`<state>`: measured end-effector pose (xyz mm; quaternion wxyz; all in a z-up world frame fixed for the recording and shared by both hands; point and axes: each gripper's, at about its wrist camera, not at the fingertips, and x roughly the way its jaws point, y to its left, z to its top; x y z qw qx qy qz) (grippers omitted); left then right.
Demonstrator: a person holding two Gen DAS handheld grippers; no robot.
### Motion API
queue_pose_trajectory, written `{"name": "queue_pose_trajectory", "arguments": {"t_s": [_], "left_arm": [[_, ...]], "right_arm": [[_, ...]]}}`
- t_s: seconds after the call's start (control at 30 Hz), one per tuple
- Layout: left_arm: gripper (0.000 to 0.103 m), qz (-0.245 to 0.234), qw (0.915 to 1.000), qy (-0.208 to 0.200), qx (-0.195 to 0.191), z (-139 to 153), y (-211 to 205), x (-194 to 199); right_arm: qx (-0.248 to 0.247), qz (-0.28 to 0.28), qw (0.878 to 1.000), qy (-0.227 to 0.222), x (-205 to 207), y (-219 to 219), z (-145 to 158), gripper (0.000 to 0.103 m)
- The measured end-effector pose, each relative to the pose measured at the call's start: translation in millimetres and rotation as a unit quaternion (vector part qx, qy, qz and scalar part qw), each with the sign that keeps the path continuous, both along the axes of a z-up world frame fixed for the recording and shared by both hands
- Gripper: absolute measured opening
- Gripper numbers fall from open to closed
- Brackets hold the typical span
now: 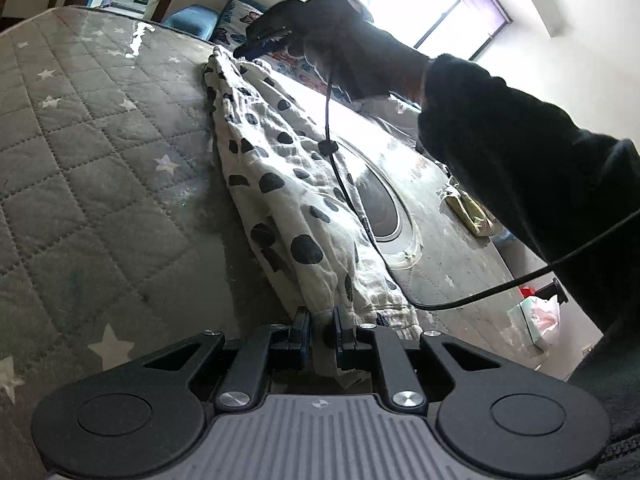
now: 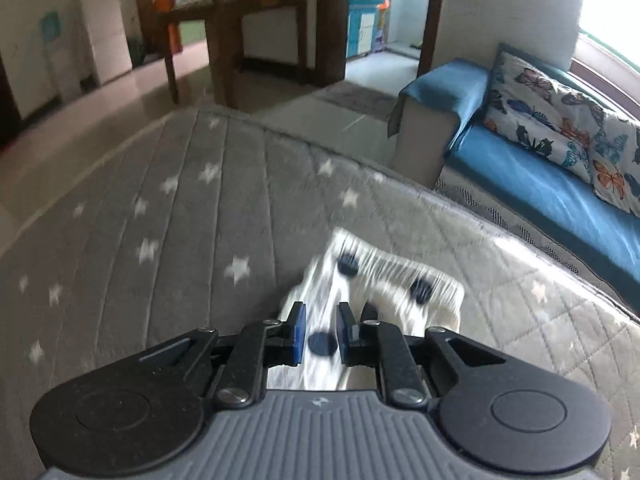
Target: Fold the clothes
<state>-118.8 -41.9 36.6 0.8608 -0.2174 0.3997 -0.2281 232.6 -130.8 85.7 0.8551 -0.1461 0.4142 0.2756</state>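
A white garment with dark dots [image 1: 280, 168] lies stretched lengthwise on a grey quilted mattress with white stars [image 1: 80, 140]. My left gripper [image 1: 322, 314] is shut on its near end, with cloth bunched between the pads. At the far end a gloved hand holds my right gripper [image 1: 248, 50], tip down on the garment's other end. In the right wrist view the right gripper [image 2: 322, 312] has the dotted garment [image 2: 384, 276] between its narrow-set blue pads, and a folded flap lies just ahead on the mattress [image 2: 180, 220].
A black cable [image 1: 480, 292] hangs from the right gripper across the garment. A dark sleeve [image 1: 520, 152] fills the right side. A blue sofa [image 2: 540, 188] with a butterfly pillow [image 2: 552, 120] stands beyond the mattress edge, and a wooden table [image 2: 240, 12] farther back.
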Motion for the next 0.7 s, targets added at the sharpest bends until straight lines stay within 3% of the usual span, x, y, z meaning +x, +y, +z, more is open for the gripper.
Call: {"name": "queue_pose_trajectory", "arguments": {"t_s": [0.27,0.43,0.6,0.7], "left_arm": [[0.015,0.006,0.9998,0.014,0.015,-3.1,-0.6,0.0],[0.015,0.007,0.9997,0.014,0.019,-4.3,0.2,0.1],[0.015,0.012,0.9995,0.019,0.023,-6.9,1.6,0.2],[0.027,0.017,0.9993,0.02,0.028,-6.0,0.3,0.1]], "right_arm": [[-0.017,0.028,0.999,0.017,-14.0,18.3,-29.5,0.016],[0.017,0.017,1.0,0.018,-14.8,2.0,0.1,0.021],[0.0,-0.016,1.0,-0.008,-4.9,-33.0,28.6,0.031],[-0.022,-0.036,0.999,-0.01,0.0,-48.1,25.0,0.031]]}}
